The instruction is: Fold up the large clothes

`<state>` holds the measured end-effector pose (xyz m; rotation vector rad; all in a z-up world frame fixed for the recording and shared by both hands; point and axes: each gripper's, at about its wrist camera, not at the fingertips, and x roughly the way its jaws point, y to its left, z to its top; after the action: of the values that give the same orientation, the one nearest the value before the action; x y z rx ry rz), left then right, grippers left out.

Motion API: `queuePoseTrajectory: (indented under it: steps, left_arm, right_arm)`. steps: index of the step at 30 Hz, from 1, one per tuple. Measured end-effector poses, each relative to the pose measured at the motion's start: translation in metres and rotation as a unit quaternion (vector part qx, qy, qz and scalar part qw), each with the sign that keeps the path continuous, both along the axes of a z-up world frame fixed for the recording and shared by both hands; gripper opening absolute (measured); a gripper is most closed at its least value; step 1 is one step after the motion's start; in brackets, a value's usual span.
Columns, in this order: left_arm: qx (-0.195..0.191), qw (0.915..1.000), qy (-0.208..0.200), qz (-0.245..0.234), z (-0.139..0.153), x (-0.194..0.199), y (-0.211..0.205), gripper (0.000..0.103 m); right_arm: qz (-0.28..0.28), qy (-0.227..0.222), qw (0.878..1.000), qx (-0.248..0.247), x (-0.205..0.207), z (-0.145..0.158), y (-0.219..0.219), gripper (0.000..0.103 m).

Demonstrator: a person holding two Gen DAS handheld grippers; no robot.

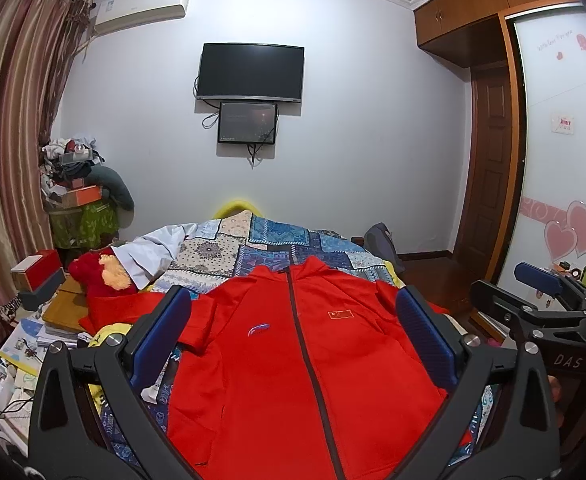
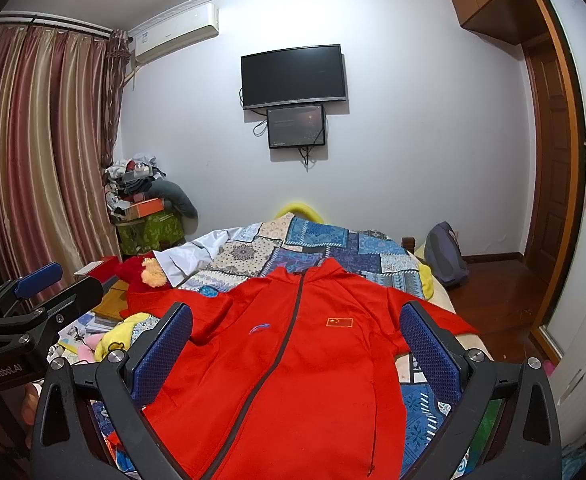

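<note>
A red zip jacket [image 1: 293,360] lies flat, front up, on the patchwork bed quilt [image 1: 253,248], collar towards the far wall. It also shows in the right wrist view [image 2: 293,368]. My left gripper [image 1: 293,320] is open and empty, held above the jacket's chest. My right gripper [image 2: 297,328] is open and empty, also above the jacket. Each gripper shows at the edge of the other's view: the right gripper [image 1: 541,284], the left gripper [image 2: 39,276]. The jacket's left sleeve [image 1: 125,308] stretches out to the left.
A red plush toy [image 1: 101,276] and a white garment [image 1: 145,256] lie at the bed's left. Boxes and papers [image 1: 33,320] crowd the left floor. A backpack [image 2: 445,252] stands right of the bed. A wardrobe [image 1: 565,140] lines the right wall.
</note>
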<state>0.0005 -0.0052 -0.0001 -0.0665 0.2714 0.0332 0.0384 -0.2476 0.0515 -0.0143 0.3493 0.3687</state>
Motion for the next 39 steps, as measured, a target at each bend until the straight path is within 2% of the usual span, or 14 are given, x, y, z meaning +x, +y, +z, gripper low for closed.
queuePoseTrajectory:
  steps: [27,31,39]
  left_arm:
    - [0.002,0.9999,-0.002,0.010,0.001,-0.001,0.001,0.103]
    - [-0.003,0.9999,0.001,0.013,0.000,0.004,0.006,0.103]
    - [-0.010,0.9997,0.013,0.018,-0.006,0.031,0.022,0.103]
  right_arm:
    - [0.000,0.003,1.000,0.000,0.002,-0.001,0.002,0.103]
    - [-0.001,0.007,1.000,-0.001,0.002,-0.006,0.007,0.103]
    - [0.001,0.035,0.999,-0.004,0.030,-0.021,0.027,0.103]
